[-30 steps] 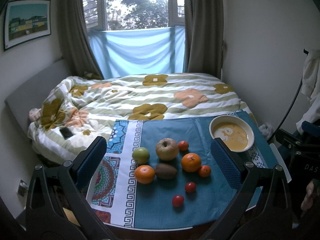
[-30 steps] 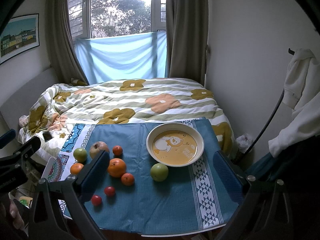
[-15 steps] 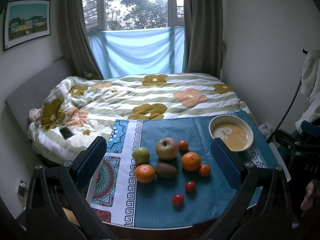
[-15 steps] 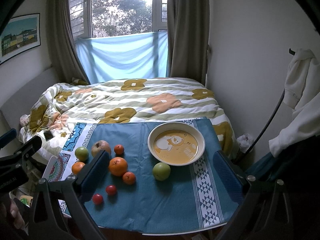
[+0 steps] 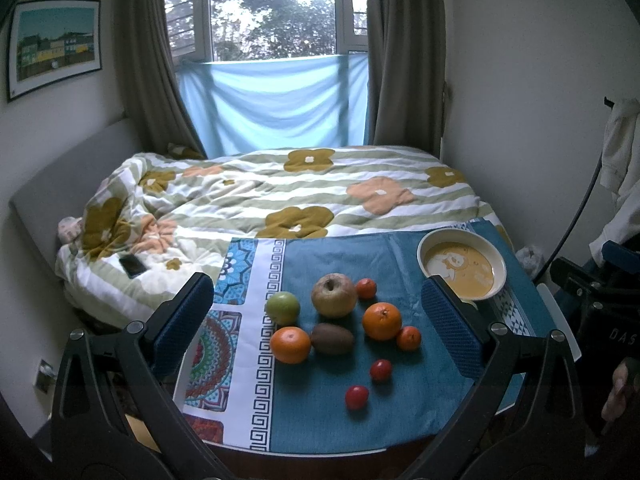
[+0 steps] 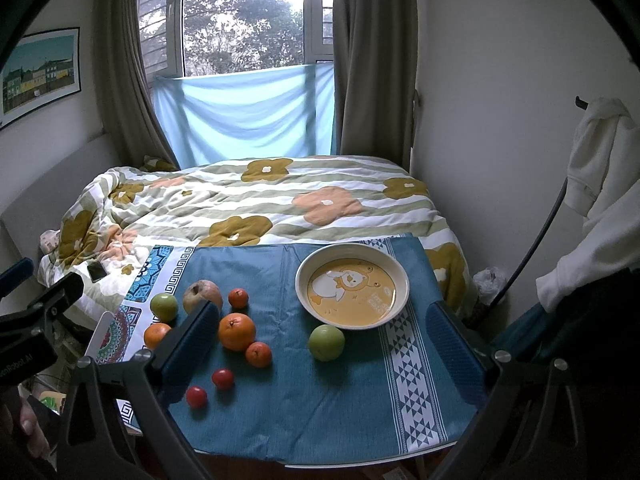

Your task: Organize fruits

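Fruit lies on a blue cloth: a brownish apple, a green apple, two oranges, a kiwi, small tangerines and two red tomatoes. A cream bowl with a yellow duck picture stands at the right; another green apple sits just in front of it. My left gripper hangs open above the fruit cluster. My right gripper is open too, framing the green apple and bowl. Neither holds anything.
The small table stands against a bed with a flowered quilt; a phone lies on it. A white garment hangs at the right. The left gripper body shows at the right view's left edge.
The right wrist view has shifted slightly, so the bowl and green apple sit a little further right and up. The left view is nearly unchanged.
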`<state>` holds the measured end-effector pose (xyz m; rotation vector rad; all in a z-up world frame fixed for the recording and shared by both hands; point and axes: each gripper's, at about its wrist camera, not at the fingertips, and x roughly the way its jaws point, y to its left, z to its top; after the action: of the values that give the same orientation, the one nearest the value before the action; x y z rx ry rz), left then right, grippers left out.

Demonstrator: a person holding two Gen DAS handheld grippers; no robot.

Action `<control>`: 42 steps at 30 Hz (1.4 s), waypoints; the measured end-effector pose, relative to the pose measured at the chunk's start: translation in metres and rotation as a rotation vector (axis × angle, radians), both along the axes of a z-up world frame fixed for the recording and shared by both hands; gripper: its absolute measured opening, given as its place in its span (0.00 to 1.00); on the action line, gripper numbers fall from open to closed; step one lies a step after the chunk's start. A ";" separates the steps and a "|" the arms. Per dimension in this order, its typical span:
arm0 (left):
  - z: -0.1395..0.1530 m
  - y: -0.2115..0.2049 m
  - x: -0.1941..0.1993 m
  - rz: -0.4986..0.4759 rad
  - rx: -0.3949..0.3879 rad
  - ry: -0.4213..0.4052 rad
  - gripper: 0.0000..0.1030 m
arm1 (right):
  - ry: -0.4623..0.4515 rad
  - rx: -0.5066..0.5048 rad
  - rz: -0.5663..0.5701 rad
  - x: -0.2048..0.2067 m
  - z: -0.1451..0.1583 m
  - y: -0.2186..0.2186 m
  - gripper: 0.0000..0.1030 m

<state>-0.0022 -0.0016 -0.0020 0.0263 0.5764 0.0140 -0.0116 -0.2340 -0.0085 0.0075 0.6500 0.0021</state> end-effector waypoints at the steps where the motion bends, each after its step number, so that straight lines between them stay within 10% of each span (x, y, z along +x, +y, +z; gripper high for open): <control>1: 0.000 0.000 0.000 0.000 0.000 0.000 1.00 | 0.000 -0.001 0.001 0.000 0.001 0.000 1.00; 42: -0.017 0.025 -0.001 -0.037 -0.058 0.115 1.00 | 0.074 0.015 -0.032 -0.008 -0.014 0.022 1.00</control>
<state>-0.0035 0.0238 -0.0191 -0.0183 0.6911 -0.0400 -0.0192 -0.2120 -0.0228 0.0326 0.7239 -0.0246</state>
